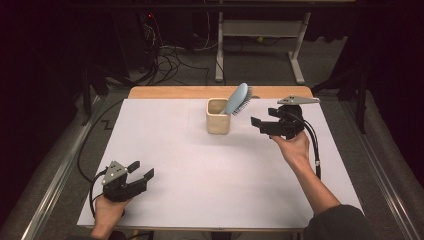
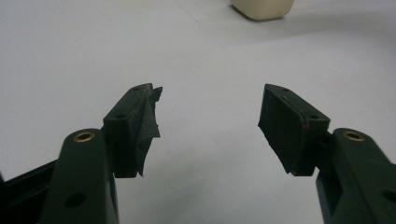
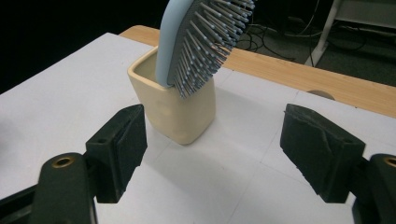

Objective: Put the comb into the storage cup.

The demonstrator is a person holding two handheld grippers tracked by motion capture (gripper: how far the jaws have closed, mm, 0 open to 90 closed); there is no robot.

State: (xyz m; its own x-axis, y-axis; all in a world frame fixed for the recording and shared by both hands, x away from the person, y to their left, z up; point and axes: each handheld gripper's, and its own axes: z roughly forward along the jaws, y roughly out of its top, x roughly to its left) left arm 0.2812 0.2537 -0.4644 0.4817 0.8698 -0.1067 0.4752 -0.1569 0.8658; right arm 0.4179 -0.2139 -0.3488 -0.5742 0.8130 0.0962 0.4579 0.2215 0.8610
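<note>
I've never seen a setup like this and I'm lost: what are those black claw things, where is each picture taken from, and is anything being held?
A person holds a hand tool with two black jaws in each hand. The high view looks down on the white table: left gripper near the front edge, right gripper beside a cream cup with a blue hairbrush standing in it. The other two pictures come from cameras riding on each tool, looking along its jaws. Both tools' jaws stand open, with nothing held.

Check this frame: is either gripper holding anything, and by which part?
Nothing is held. The right gripper stands open beside the hairbrush in the cup; the left gripper is open too.
</note>
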